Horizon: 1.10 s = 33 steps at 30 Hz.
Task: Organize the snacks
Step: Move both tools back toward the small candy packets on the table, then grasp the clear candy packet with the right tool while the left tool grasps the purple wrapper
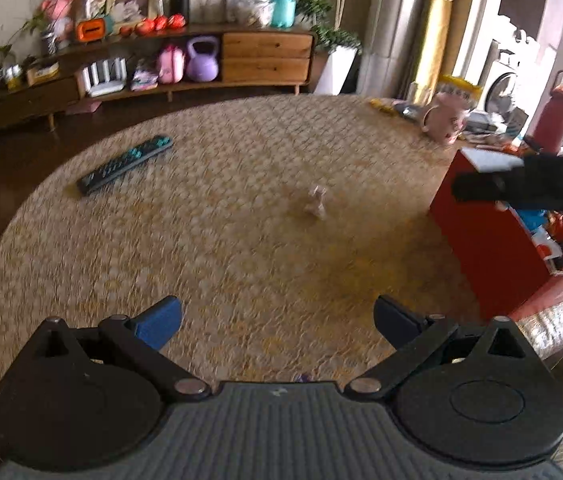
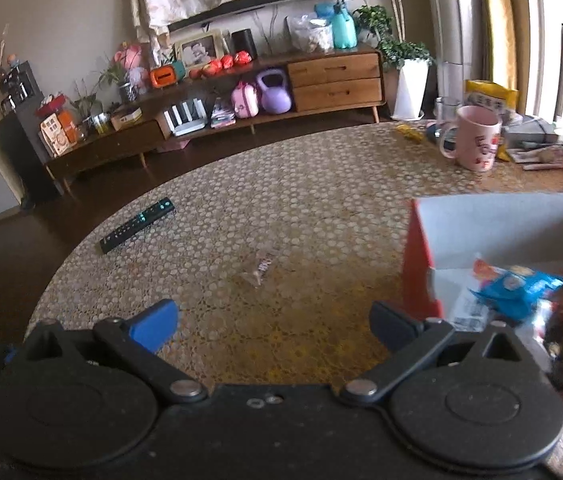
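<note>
Both claws are spread wide with nothing in them. The left gripper (image 1: 277, 322) hangs low center over the round table (image 1: 221, 240). A small wrapped candy (image 1: 316, 207) lies alone mid-frame, ahead of it. The right gripper (image 2: 273, 326) sits the same way, and the red box (image 2: 421, 264) at right holds a blue snack packet (image 2: 521, 286). A remote control (image 2: 137, 226) is left of center.

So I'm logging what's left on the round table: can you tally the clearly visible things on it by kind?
Remote control: 1
Loose wrapped snack: 1
Pink mug: 1
Red box holding snack packets: 1
Total: 4, not counting the blurred clutter behind the mug.
</note>
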Motion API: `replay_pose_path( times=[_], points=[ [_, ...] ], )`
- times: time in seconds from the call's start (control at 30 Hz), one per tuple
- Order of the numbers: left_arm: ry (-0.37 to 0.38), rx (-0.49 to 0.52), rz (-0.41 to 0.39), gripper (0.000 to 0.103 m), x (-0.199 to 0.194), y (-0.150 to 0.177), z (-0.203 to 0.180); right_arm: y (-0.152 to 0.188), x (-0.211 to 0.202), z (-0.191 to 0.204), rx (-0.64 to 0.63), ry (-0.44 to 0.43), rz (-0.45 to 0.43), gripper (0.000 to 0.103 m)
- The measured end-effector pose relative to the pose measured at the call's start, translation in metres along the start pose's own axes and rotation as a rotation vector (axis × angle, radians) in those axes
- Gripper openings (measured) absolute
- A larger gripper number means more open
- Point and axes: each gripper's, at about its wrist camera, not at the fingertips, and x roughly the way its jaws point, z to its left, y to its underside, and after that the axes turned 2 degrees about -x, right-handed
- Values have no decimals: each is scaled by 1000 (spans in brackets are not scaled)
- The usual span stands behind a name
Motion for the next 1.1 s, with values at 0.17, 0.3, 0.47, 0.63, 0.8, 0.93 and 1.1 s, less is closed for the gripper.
replay_pose_path(
  times=[0.17, 0.3, 0.47, 0.63, 0.8, 0.93, 1.1],
  points=[
    [19, -8, 45, 102, 11, 19, 4, -9, 36, 9, -38, 4, 39, 102],
    [7, -26, 67, 102, 19, 33, 2, -17, 71, 9, -29, 12, 82, 102],
    [-22, -71, 88, 102, 27, 44, 3, -23, 114, 8, -10, 34, 128, 99],
    [-26, -108, 118, 93, 37, 52, 5, -26, 150, 7, 11, 59, 167, 85],
    [-16, -138, 154, 72, 47, 60, 3, -28, 175, 5, 67, 59, 205, 75],
    [-14, -153, 164, 60, 51, 62, -1, -31, 188, 3, 109, 62, 222, 65],
    [-5, -167, 161, 53, 52, 61, -5, -34, 201, 6, 127, 55, 234, 53]
  ],
)
